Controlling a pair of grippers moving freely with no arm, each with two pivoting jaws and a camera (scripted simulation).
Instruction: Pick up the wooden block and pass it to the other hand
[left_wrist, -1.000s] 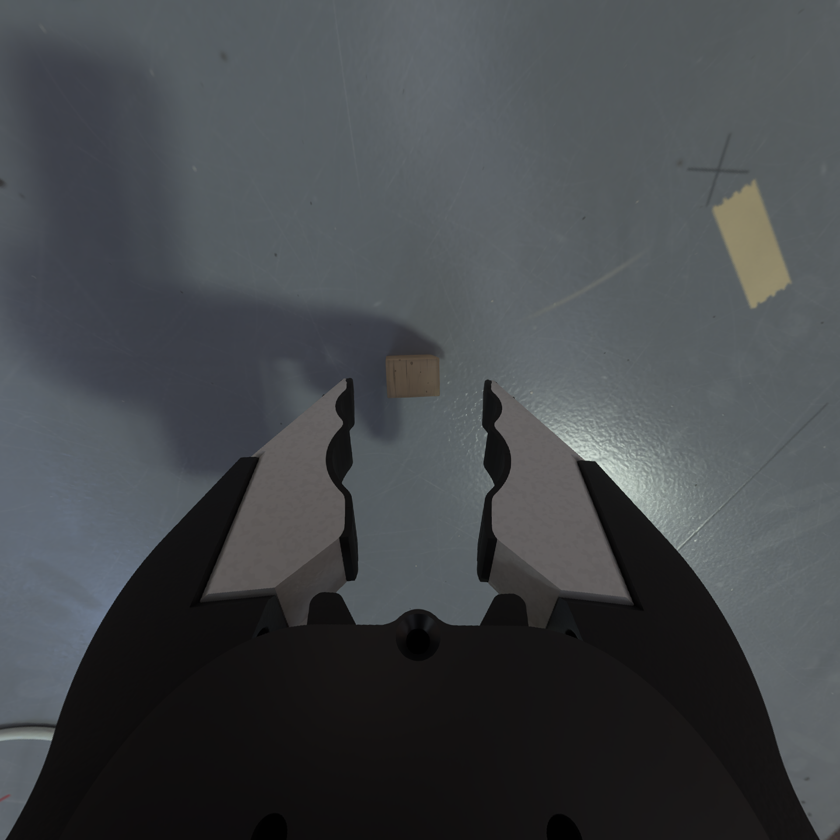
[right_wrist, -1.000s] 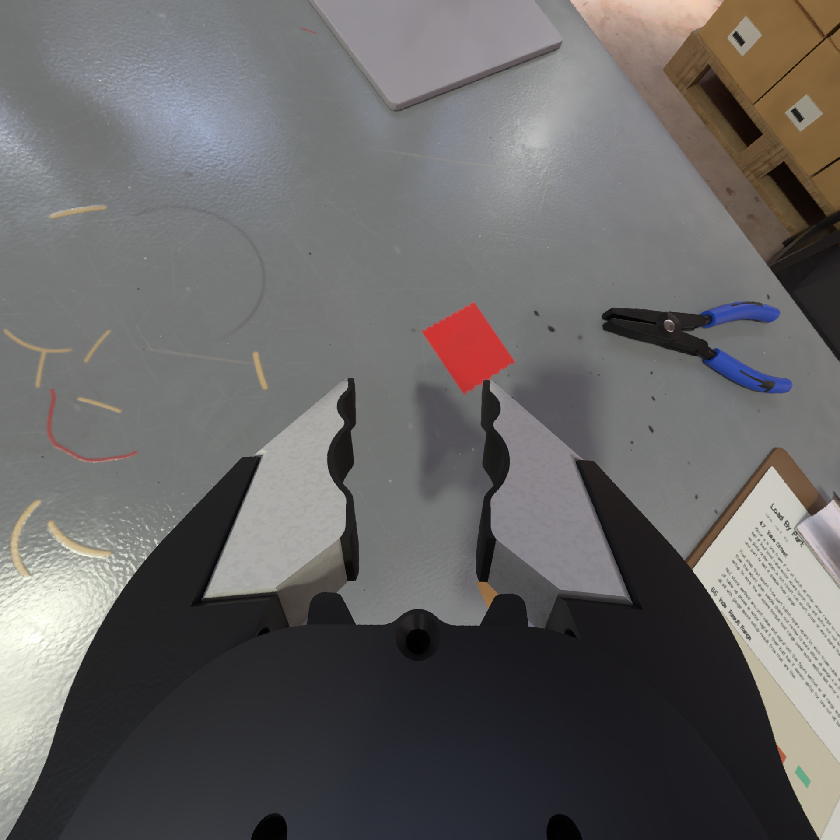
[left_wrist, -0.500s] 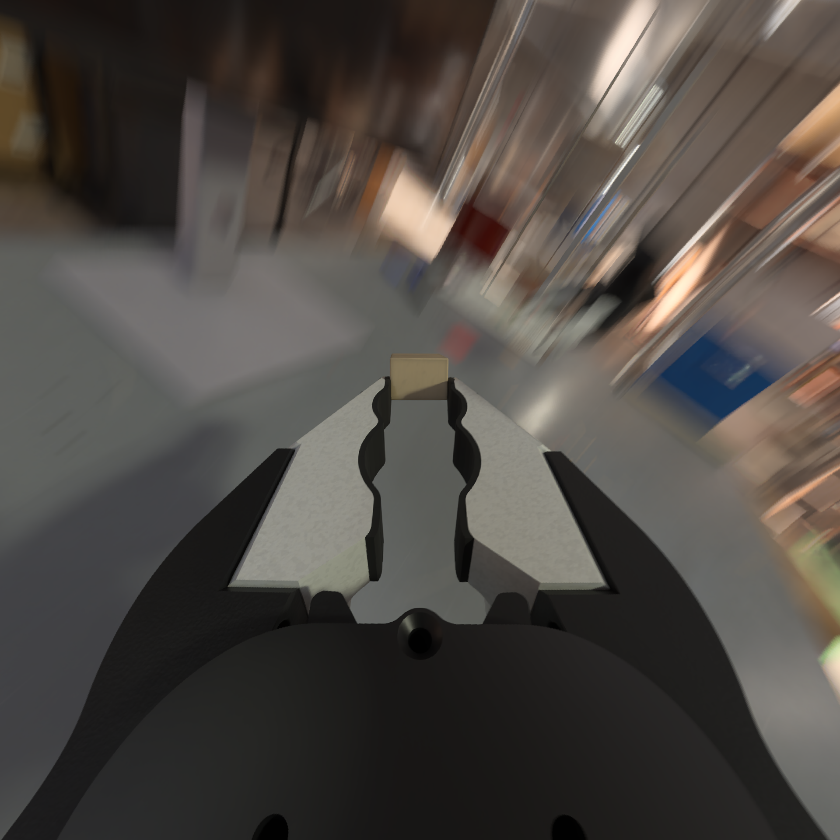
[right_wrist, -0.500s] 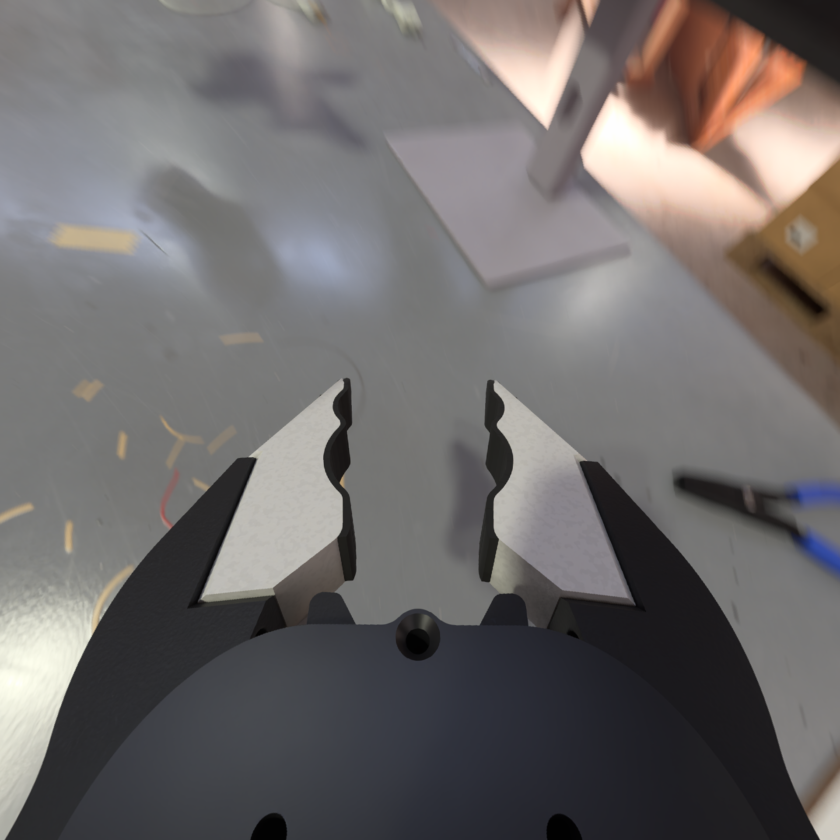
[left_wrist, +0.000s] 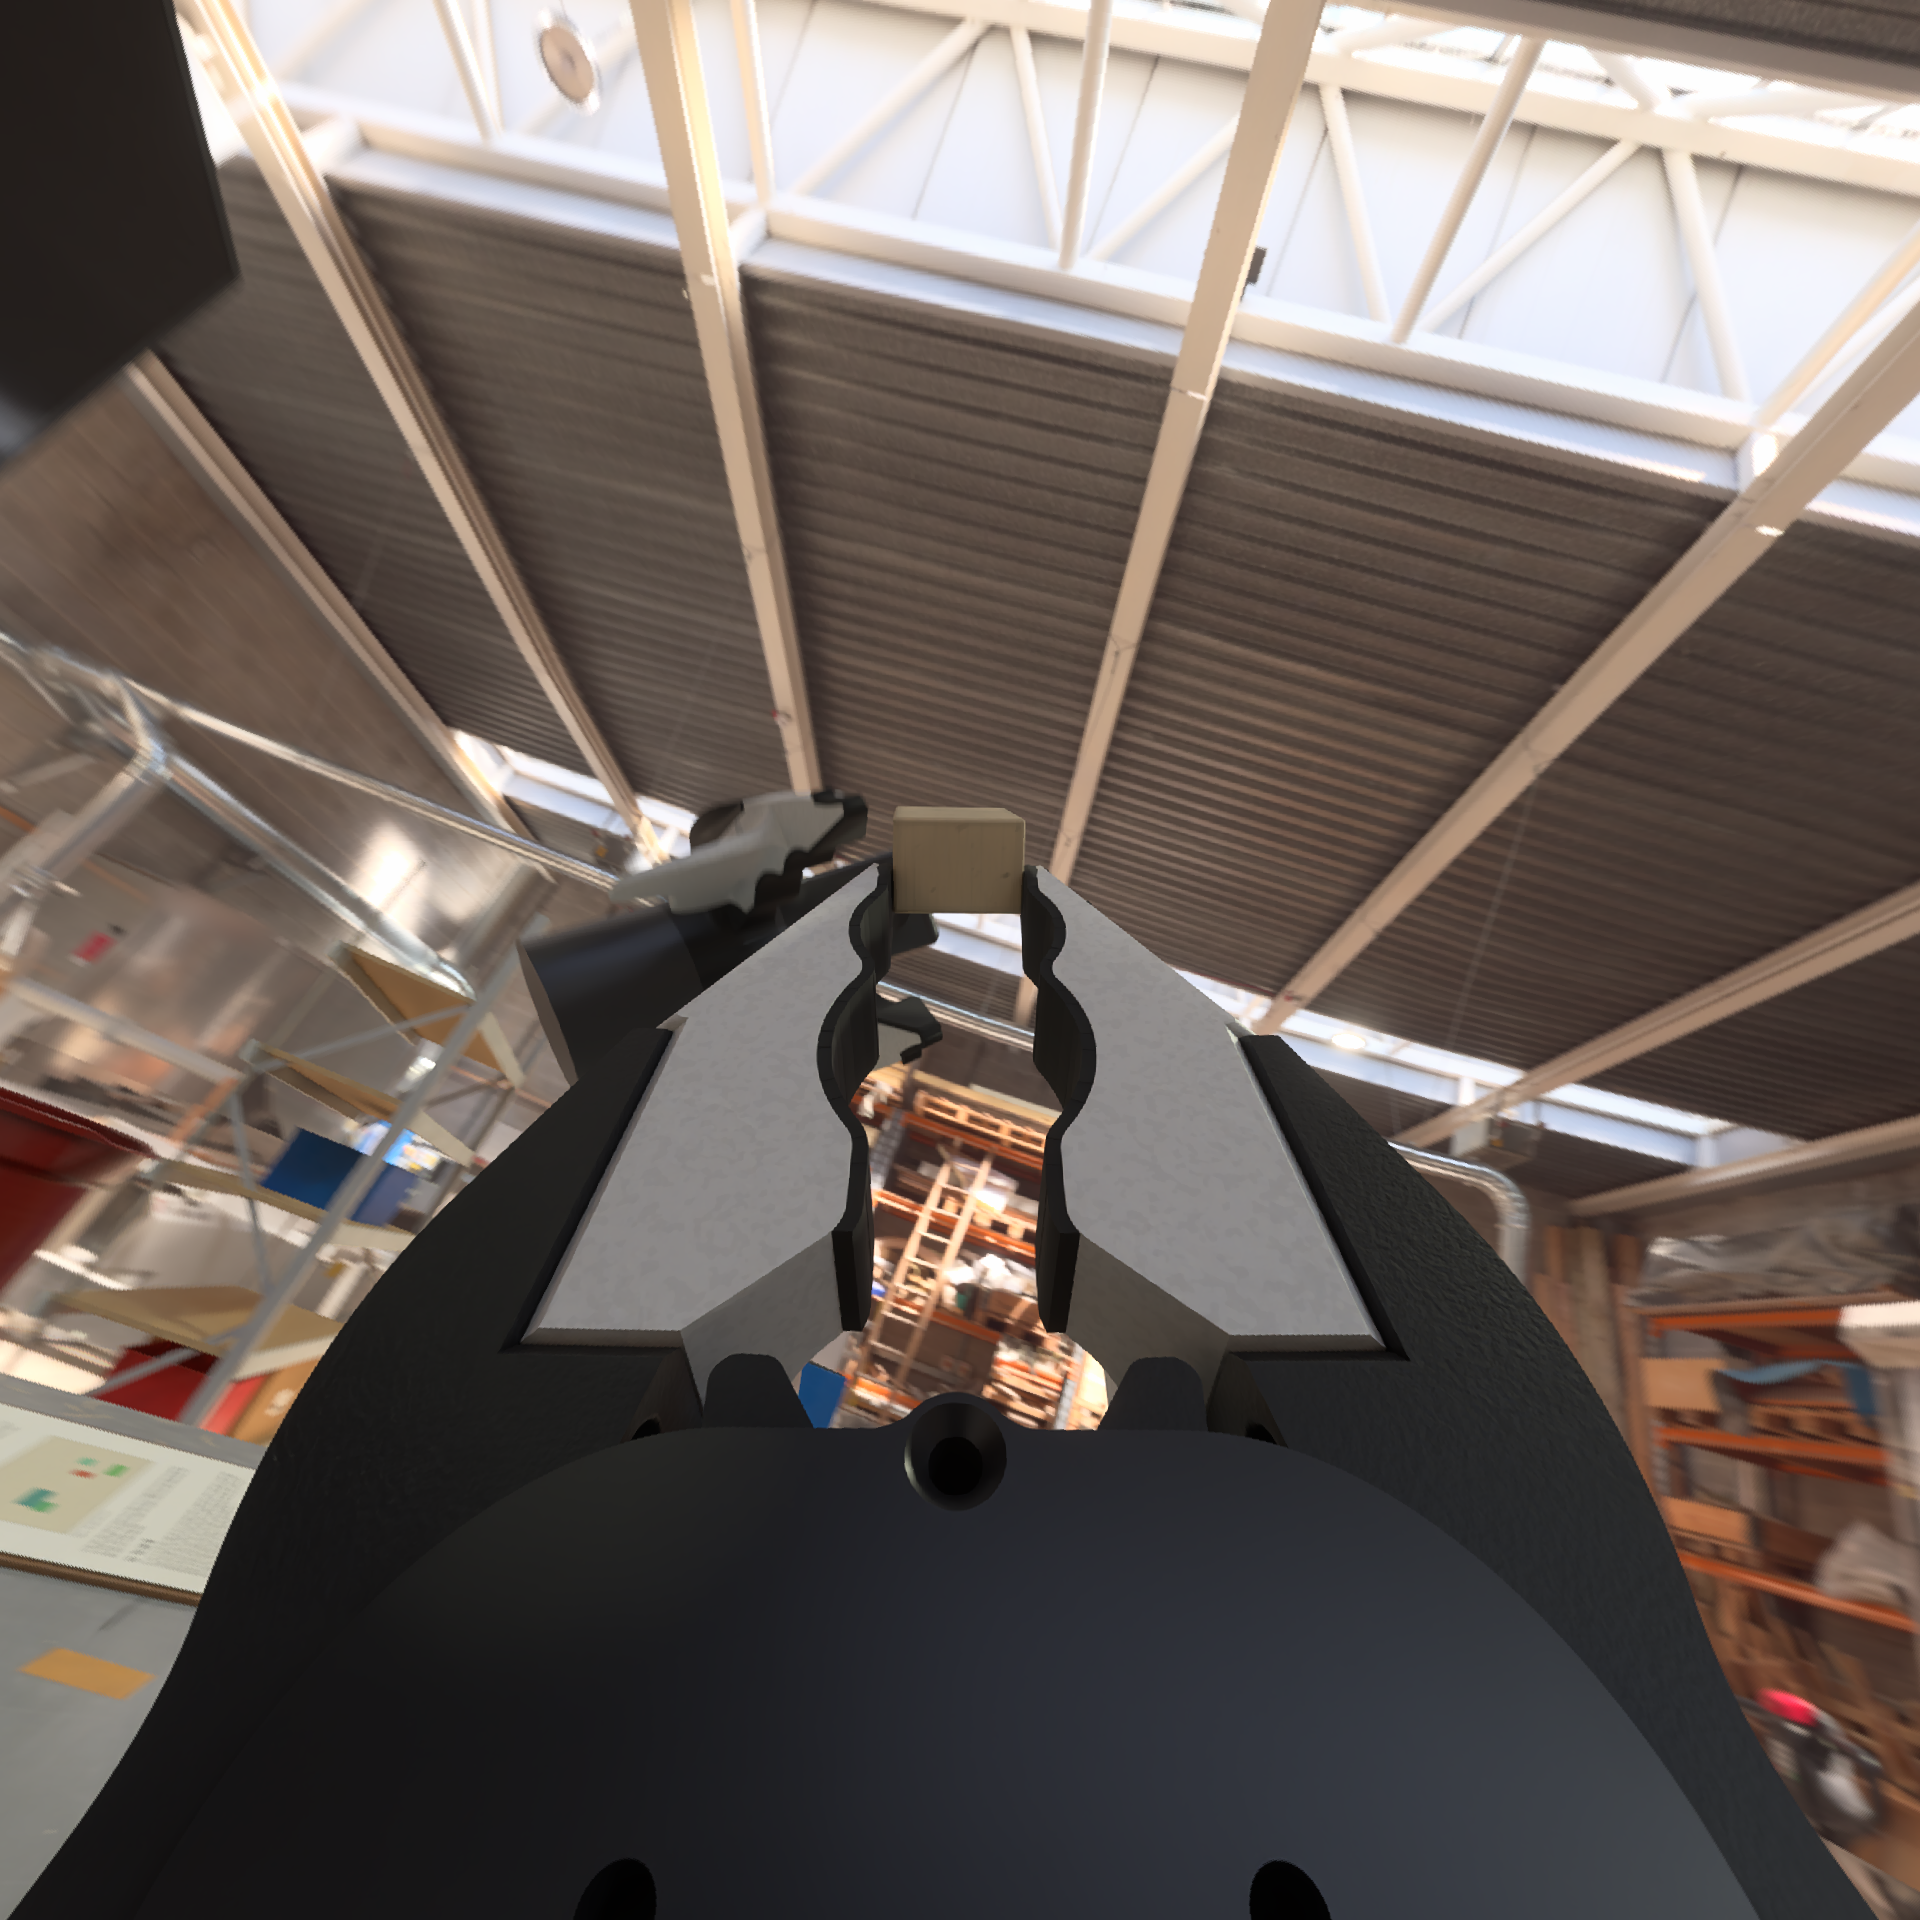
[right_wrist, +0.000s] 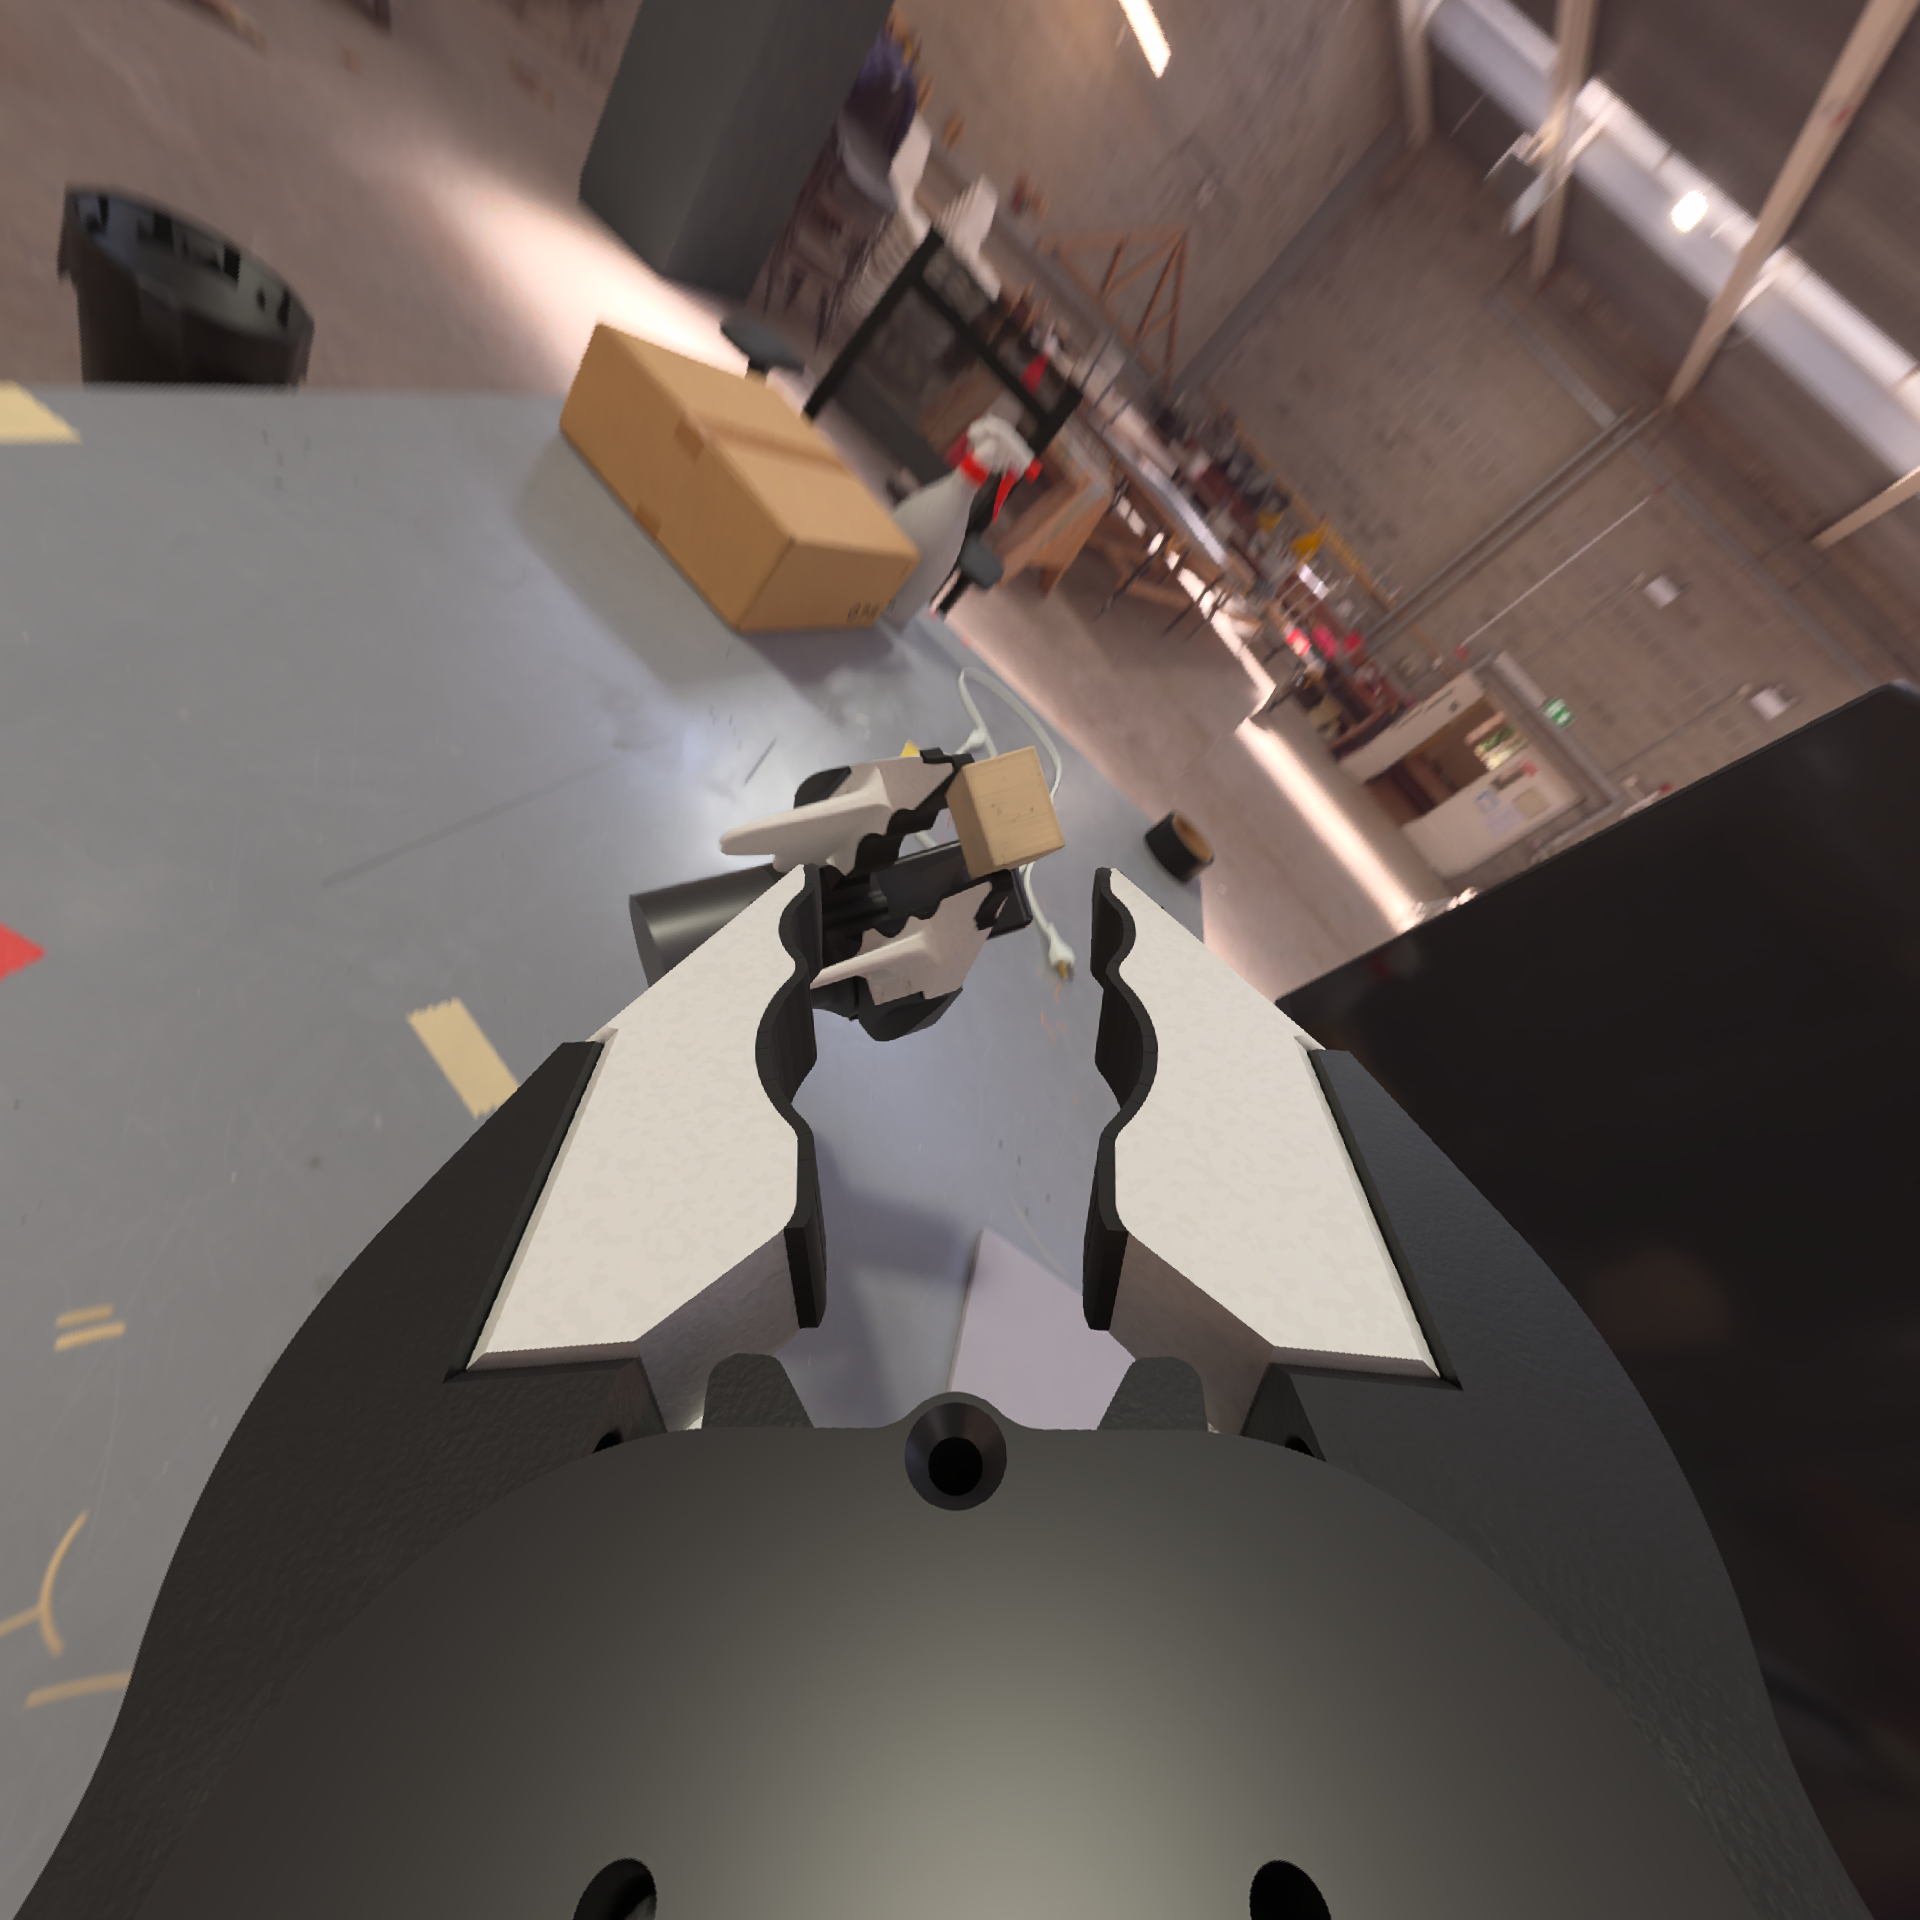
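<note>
Aloft, the left gripper (left_wrist: 957, 883) is pinching the small pale wooden cube (left_wrist: 957, 860) at its tips, while the right gripper (right_wrist: 949, 902), jaws spread and empty, is facing it from just short.

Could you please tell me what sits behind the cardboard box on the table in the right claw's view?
A white spray bottle with a red collar stands just behind the cardboard box, at the edge of the table. Its lower part is covered by the box, so I cannot see what it stands on.
</note>
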